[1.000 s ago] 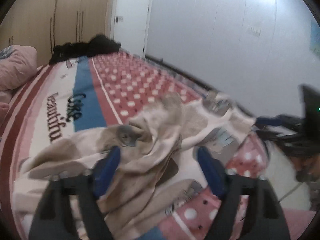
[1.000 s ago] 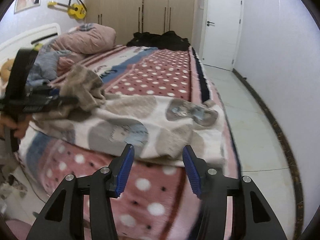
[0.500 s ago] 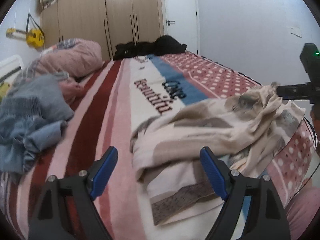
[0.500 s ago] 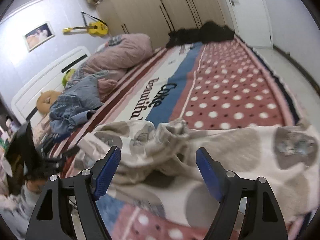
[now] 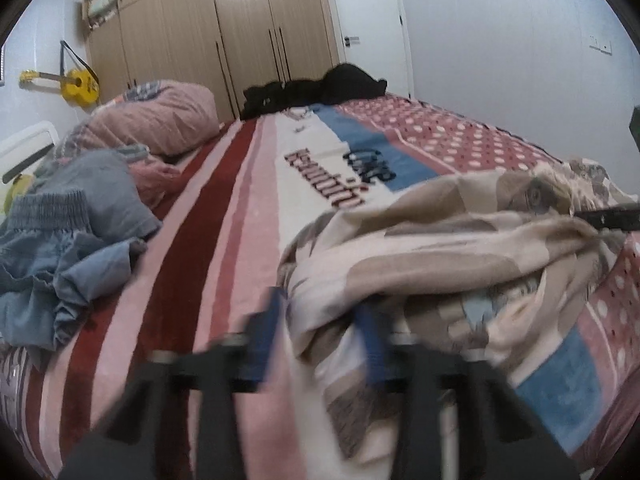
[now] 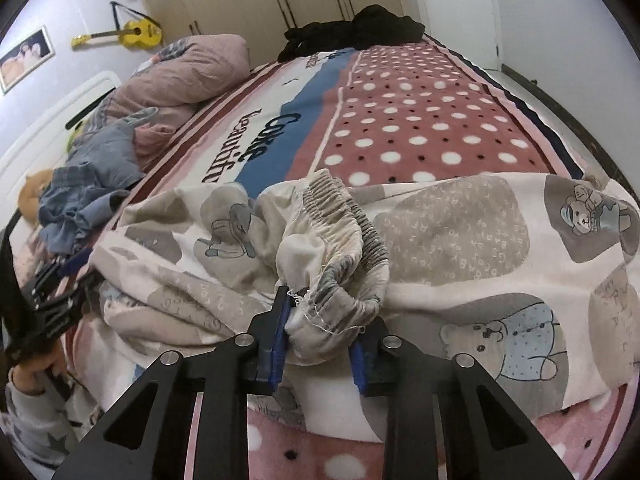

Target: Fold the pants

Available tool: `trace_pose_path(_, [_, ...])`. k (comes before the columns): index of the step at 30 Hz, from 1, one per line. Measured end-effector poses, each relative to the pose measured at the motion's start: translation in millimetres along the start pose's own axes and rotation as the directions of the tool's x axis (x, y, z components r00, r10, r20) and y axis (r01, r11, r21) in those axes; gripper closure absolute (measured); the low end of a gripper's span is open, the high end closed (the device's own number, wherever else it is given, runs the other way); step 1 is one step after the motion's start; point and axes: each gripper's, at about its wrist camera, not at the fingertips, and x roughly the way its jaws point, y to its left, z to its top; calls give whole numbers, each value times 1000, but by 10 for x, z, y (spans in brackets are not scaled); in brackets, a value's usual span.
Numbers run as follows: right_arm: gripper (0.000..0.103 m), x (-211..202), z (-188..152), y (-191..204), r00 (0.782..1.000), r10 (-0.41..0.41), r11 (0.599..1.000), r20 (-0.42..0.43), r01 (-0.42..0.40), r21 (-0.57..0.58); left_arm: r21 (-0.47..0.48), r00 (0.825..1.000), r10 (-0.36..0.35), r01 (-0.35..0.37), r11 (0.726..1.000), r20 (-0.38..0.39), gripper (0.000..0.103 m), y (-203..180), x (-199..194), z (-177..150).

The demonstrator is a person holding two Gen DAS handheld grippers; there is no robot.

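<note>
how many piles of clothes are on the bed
3: the patterned pants at the near edge, a blue heap on the left near the pillow, a black heap at the far end. More may be hidden.

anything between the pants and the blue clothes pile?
Only bare striped blanket between pants and blue clothes, seen in the left wrist view.

The pants (image 6: 460,248) lie crumpled on the bed's (image 6: 420,120) near edge; a clothes heap (image 6: 92,184) lies left, pillow (image 6: 188,72) behind it
</note>
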Motion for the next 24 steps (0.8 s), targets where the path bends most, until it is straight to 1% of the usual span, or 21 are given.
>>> trace_pose_path(1, [82, -16, -21, -15, 1000, 6, 1000, 0, -6, 8, -15, 1000, 9, -9, 1000, 18, 93, -1, -26, 13])
trace_pose_path(2, [82, -21, -35, -22, 1000, 11, 1000, 0, -11, 11, -34, 999, -9, 11, 999, 45, 97, 15, -86, 13])
trace_pose_path(4, [82, -35, -59, -48, 1000, 26, 999, -1, -26, 22, -34, 998, -18, 20, 999, 62, 98, 30, -194, -5])
trace_pose_path(8, [79, -51, -73, -108, 997, 72, 996, 0, -72, 56, -9, 998, -30, 31, 999, 56, 99, 27, -377, -128])
trace_pose_path(11, [77, -92, -65, -113, 997, 74, 996, 4, -74, 51, -25, 996, -38, 40, 999, 76, 100, -12, -521, -267])
trace_pose_path(12, [73, -114, -56, -118, 998, 66, 997, 4, -66, 51, -37, 995, -31, 35, 999, 96, 100, -26, -585, -335])
trace_pose_path(13, [67, -143, -48, -121, 998, 58, 997, 6, -58, 51, -48, 993, -28, 34, 998, 111, 100, -26, -623, -379])
trace_pose_path(14, [64, -174, -33, -123, 999, 48, 998, 9, -48, 49, -60, 992, -24, 31, 998, 128, 100, -26, -662, -434])
trace_pose_path(16, [57, -269, 23, -114, 1000, 8, 1000, 20, -9, 24, -62, 991, -28, 36, 997, 128, 100, -33, -680, -512])
trace_pose_path(18, [56, -399, 127, -29, 997, -49, 998, 54, 51, -34, -61, 991, -36, 44, 997, 128, 100, -25, -659, -577])
trace_pose_path(19, [55, -441, 182, 36, 997, -50, 997, 63, 54, -61, -62, 990, -46, 54, 997, 130, 100, -17, -653, -591])
trace_pose_path(20, [55, -483, 265, 149, 997, -40, 994, 70, 46, -100, -65, 990, -56, 65, 996, 129, 100, 0, -643, -591])
trace_pose_path(22, [47, -498, 381, 374, 998, -8, 986, 63, 18, -167, -68, 989, -75, 84, 994, 128, 97, 60, -629, -588])
trace_pose_path(23, [46, -473, 432, 509, 999, 22, 979, 48, -11, -205, -61, 988, -81, 89, 994, 131, 97, 92, -625, -582])
trace_pose_path(24, [46, -416, 483, 688, 998, 66, 966, 18, -59, -252, -50, 987, -91, 99, 994, 134, 95, 112, -624, -571])
